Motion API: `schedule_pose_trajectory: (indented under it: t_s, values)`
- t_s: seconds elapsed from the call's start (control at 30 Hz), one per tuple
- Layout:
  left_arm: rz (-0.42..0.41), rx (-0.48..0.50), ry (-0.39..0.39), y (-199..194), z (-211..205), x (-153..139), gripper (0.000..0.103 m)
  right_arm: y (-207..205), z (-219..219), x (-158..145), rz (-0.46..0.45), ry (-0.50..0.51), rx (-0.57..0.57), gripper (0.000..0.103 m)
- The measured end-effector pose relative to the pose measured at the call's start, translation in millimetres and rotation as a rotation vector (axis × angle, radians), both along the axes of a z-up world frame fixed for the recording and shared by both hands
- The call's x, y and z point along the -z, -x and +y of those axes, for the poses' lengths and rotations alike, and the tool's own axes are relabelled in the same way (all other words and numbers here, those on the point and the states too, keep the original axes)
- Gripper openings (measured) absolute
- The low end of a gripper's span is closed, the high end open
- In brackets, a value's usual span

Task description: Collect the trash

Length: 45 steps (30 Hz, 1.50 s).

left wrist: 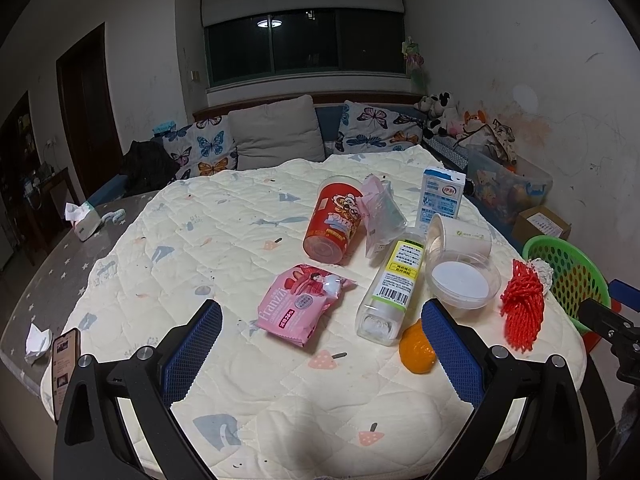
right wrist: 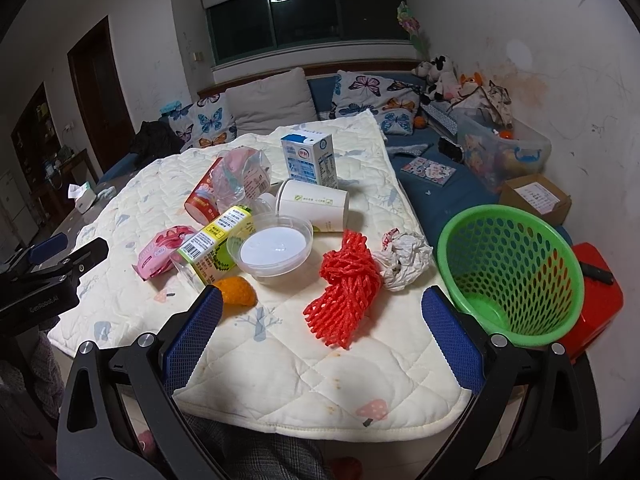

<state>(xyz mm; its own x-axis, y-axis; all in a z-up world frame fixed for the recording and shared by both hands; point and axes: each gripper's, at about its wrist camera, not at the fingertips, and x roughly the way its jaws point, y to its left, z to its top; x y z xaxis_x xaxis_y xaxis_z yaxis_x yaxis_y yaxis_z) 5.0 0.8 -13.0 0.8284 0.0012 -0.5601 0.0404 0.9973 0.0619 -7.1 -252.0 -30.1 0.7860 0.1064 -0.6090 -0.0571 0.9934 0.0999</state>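
Both the left gripper (left wrist: 322, 344) and right gripper (right wrist: 322, 328) gape wide, holding nothing; a pink "Franzzi" biscuit wrapper (left wrist: 298, 306), red foam fruit net (right wrist: 343, 282) and crumpled white paper (right wrist: 404, 258) lie on the quilted cream mat (right wrist: 320, 380); the green perforated plastic basket (right wrist: 512, 276) stands just beside it.

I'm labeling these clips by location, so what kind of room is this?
Most likely a lived-in home living room. A sofa with butterfly cushions sits under a dark window, stuffed toys are piled in the corner, and the trash lies on a table under a quilted cloth.
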Motion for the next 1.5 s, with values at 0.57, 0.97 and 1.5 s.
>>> schedule_pose_trajectory:
  t_s: [0.57,0.97,1.5]
  values:
    - [0.010,-0.005,0.004,-2,2,3,0.097,-4,2,4,0.009,0.001,-0.004,0.099]
    - [0.023,-0.008,0.009,-6,4,5,0.097,-5,1,5,0.014,0.001,-0.004,0.099]
    - [0.038,-0.019,0.017,-7,9,11,0.097,-15,0,8,0.034,-0.002,-0.008,0.099]
